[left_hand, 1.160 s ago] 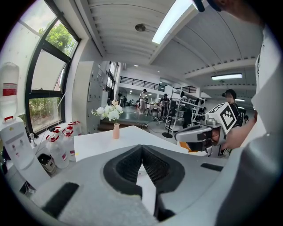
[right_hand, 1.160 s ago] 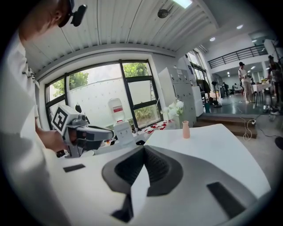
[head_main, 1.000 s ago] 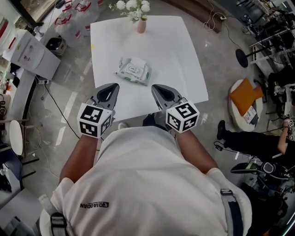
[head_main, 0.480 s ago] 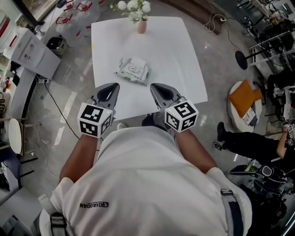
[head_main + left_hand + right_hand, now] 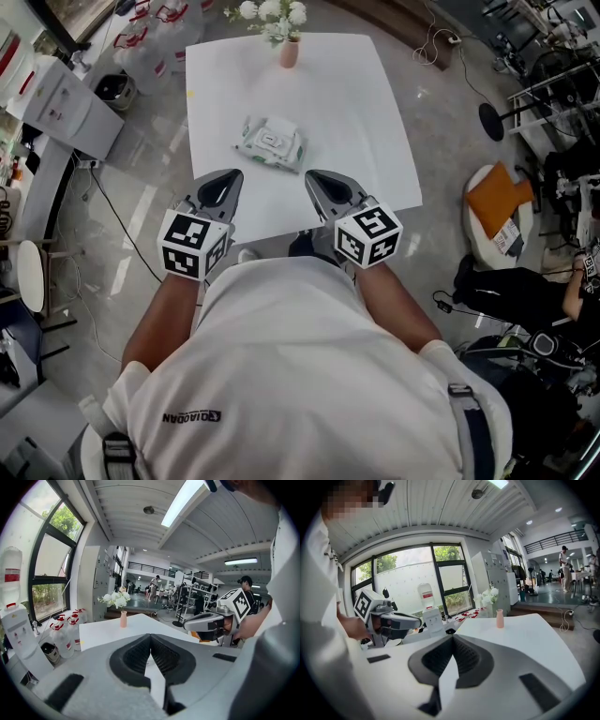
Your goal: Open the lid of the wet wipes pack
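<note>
The wet wipes pack [image 5: 272,142], white and green with its lid shut, lies flat near the middle of the white table [image 5: 356,103]. Both grippers hover over the table's near edge, short of the pack. My left gripper [image 5: 232,175] sits to the pack's near left, its jaws closed together and holding nothing. My right gripper [image 5: 313,176] sits to the near right, also shut and empty. In the left gripper view the left gripper's [image 5: 150,637] tips meet, and in the right gripper view so do the right gripper's [image 5: 452,638]. The jaws hide the pack in both gripper views.
A pink vase with white flowers [image 5: 287,45] stands at the table's far edge. A water dispenser [image 5: 66,108] and water bottles [image 5: 150,37] stand on the floor to the left. At the right are a round stool with an orange item [image 5: 502,202] and a seated person [image 5: 525,291].
Grippers and pack have not moved. Only the seated person at the right shifted a leg slightly.
</note>
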The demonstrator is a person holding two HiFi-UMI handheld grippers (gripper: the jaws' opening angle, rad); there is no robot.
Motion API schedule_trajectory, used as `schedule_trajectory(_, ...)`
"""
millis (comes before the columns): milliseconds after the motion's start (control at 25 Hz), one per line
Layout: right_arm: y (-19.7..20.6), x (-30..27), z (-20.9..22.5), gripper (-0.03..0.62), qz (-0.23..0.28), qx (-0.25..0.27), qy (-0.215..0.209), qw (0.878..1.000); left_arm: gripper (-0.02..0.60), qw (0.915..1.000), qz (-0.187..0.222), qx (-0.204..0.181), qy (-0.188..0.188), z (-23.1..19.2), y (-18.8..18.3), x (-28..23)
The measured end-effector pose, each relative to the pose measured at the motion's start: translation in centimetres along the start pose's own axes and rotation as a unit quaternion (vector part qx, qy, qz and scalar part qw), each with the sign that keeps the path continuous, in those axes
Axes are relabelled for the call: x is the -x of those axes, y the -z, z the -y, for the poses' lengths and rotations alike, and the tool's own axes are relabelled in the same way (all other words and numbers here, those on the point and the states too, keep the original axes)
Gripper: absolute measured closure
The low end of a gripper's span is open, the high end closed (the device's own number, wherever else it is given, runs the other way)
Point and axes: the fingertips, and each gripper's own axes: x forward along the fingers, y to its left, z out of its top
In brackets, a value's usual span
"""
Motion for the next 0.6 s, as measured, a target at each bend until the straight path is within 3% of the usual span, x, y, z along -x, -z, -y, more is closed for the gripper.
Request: schedule_trajectory(600,-0.12,-0.45,-0.39,0.589,0.001,0.003,0.001,1.0,0.581,1.0,0.002,0.0,0.003,-0.33,0.04,0.23)
